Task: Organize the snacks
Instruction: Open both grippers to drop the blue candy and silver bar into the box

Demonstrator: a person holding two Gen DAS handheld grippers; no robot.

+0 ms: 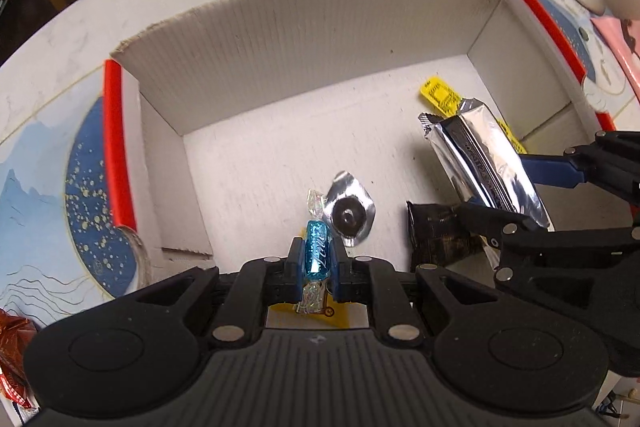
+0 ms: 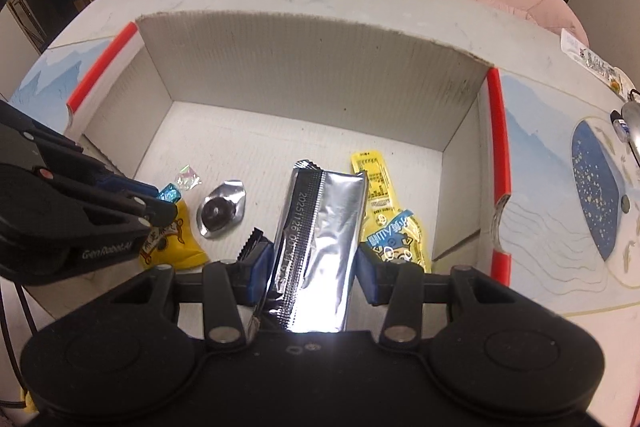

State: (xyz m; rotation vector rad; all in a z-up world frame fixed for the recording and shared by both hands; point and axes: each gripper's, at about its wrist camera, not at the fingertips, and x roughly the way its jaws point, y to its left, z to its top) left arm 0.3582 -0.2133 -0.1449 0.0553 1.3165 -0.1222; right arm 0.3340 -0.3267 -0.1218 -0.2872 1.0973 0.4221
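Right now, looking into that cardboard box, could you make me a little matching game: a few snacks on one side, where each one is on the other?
Things:
1. blue candy
2. silver packet
3. round foil-wrapped snack
4. small red bag

Places:
A. lying loose on the box floor
B. outside the box, on the table
C. clamped in the left gripper
D. held between the right gripper fingers

Pairs: 1-C, 2-D, 3-A, 4-B

Left claw [image 1: 317, 261] clamped tight, right claw [image 2: 310, 267] partly spread, both pointing steeply down.
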